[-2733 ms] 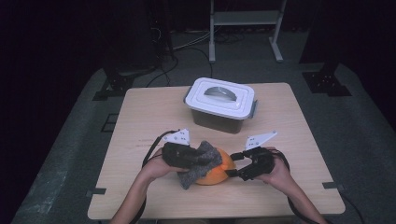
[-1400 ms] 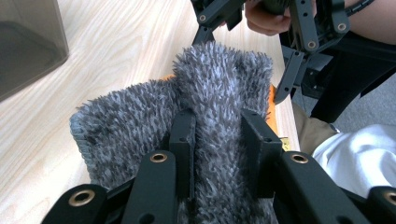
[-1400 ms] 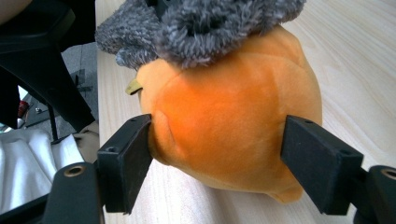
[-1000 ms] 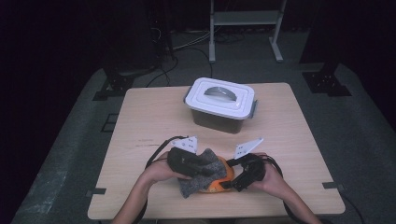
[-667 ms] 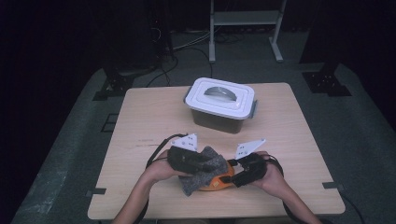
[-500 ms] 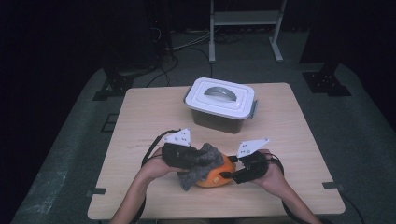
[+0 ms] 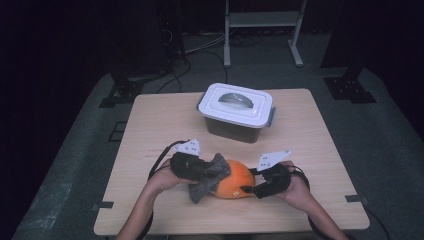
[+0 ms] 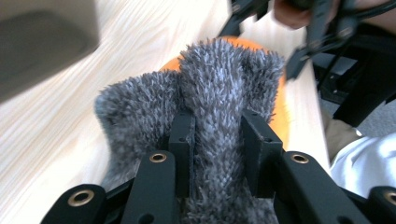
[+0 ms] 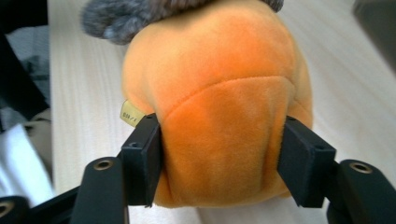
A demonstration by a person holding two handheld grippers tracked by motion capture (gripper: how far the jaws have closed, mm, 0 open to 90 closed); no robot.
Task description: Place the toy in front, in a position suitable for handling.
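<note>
A: Where's the toy now?

B: The orange plush toy [image 7: 234, 183] lies near the table's [image 7: 310, 145] front edge, about midway along it, between the two hands. The white-lidded storage box [image 7: 236, 111] stands well apart, toward the far edge.

A: And the grips?

B: The left gripper [image 8: 217, 135] is clamped on a fold of the grey fuzzy cloth [image 8: 219, 102], which drapes over the toy's top. The right gripper [image 9: 223, 154] straddles the toy's end; its jaws have just been opening a little, the left pad touching the plush, the right one just beside it.

A: So how to wipe well?

B: I'd tighten the right jaws until the plush dents, then draw the cloth across in short strokes toward the held end, keeping the toy pressed to the tabletop so it can't roll.
</note>
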